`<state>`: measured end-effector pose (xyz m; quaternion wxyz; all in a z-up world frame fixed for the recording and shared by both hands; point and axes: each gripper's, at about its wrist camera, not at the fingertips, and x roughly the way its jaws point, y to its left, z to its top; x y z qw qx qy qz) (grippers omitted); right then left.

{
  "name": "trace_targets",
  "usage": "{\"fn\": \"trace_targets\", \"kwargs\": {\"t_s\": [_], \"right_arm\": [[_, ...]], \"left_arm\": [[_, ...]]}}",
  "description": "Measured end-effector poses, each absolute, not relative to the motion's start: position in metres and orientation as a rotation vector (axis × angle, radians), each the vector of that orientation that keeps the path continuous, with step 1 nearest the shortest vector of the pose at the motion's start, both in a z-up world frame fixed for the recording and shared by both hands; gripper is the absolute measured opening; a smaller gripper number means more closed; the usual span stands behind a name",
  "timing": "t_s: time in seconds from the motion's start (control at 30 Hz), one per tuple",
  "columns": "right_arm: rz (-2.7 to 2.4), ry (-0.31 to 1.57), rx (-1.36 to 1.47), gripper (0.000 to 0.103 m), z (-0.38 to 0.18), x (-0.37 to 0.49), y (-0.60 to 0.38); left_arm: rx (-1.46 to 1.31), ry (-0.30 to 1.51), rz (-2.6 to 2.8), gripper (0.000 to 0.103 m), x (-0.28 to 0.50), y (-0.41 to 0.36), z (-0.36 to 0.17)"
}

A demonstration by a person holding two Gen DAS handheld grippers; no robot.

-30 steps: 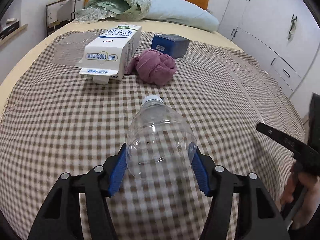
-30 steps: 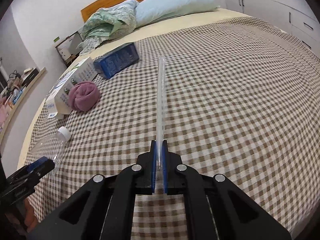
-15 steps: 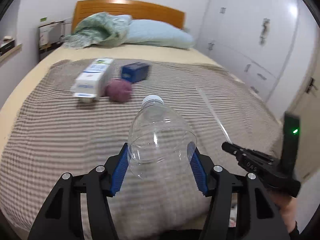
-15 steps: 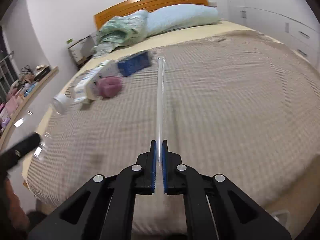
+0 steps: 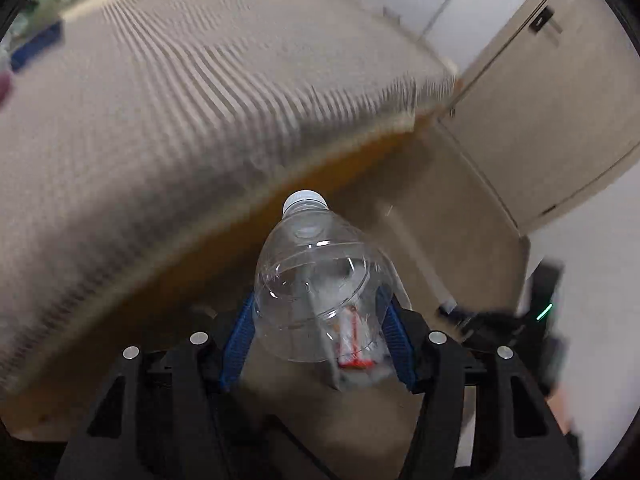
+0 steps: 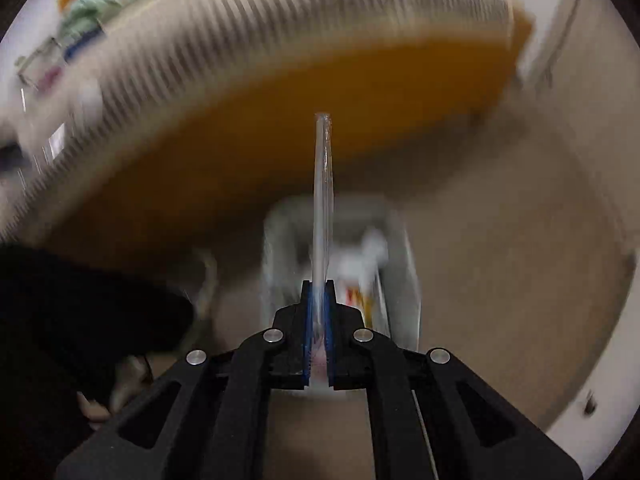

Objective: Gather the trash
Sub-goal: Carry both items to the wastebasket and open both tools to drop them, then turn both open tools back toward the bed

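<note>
Your left gripper (image 5: 318, 344) clamps the empty plastic bottle (image 5: 316, 292); your right gripper (image 6: 319, 312) pinches a clear straw (image 6: 323, 192). Both hang over the white bin (image 6: 404, 280) below, nothing dropped yet; more clutter waits on the bed (image 5: 160, 100).

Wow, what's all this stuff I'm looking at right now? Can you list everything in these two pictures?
plastic bottle: one, clear with a white cap, clamped in the left gripper, over the floor.
flat plastic piece: one, clear, seen edge-on, pinched in the right gripper.
bin: one, whitish, blurred, on the floor past the bed's foot, with white and red-and-yellow trash inside.
bed: one, brown-and-white checked cover, orange wooden frame.
blue box: one, blurred, far on the bed.
wardrobe: one, pale, beside the bed.
floor: beige.
left gripper: black, blue pads.
right gripper: black, blue pads.
</note>
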<state>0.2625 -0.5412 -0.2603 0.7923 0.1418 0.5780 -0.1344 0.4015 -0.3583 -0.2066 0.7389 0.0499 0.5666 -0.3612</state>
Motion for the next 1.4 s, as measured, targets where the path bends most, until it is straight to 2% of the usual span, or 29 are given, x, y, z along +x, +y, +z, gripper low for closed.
{"fn": "trace_targets", "kwargs": {"t_s": [0.07,0.2,0.23,0.27,0.3,0.33,0.47,0.7,0.77,0.87,0.9,0.97,1.4], "right_arm": [[-0.262,1.33,0.376,0.005,-0.316,0.25,-0.541],[-0.266,1.387,0.465,0.006,-0.394,0.255,-0.542],[-0.259,1.382,0.51,0.01,-0.415,0.261,-0.545],[-0.234,1.388,0.546,0.033,-0.427,0.265,-0.545],[-0.191,1.411,0.599,0.063,-0.445,0.271,-0.546],[-0.177,1.424,0.627,0.069,-0.455,0.272,-0.546],[-0.167,1.32,0.761,0.069,-0.448,0.256,-0.565],[-0.358,1.107,0.75,0.07,-0.367,0.181,-0.618],[-0.431,1.059,0.778,0.072,-0.35,0.159,-0.628],[-0.489,1.006,0.809,0.073,-0.341,0.14,-0.638],[-0.497,0.99,0.819,0.073,-0.343,0.139,-0.638],[-0.513,1.011,0.821,0.073,-0.355,0.14,-0.637],[-0.43,1.116,0.755,0.073,-0.375,0.171,-0.597]], "left_arm": [[0.124,1.313,-0.781,0.057,0.398,-0.382,-0.23],[0.173,1.389,-0.752,0.058,0.395,-0.41,-0.264],[0.178,1.41,-0.745,0.058,0.395,-0.415,-0.273],[0.183,1.432,-0.743,0.058,0.395,-0.421,-0.281],[0.188,1.45,-0.734,0.058,0.394,-0.425,-0.289],[0.198,1.469,-0.729,0.058,0.391,-0.431,-0.297],[0.278,1.537,-0.715,0.058,0.384,-0.449,-0.329],[0.396,1.637,-0.771,0.059,0.373,-0.497,-0.374],[0.442,1.671,-0.802,0.059,0.367,-0.51,-0.394],[0.489,1.664,-0.781,0.065,0.357,-0.533,-0.419],[0.484,1.657,-0.778,0.078,0.357,-0.538,-0.428],[0.482,1.643,-0.771,0.088,0.357,-0.546,-0.441],[0.425,1.619,-0.776,0.088,0.363,-0.538,-0.42]]}}
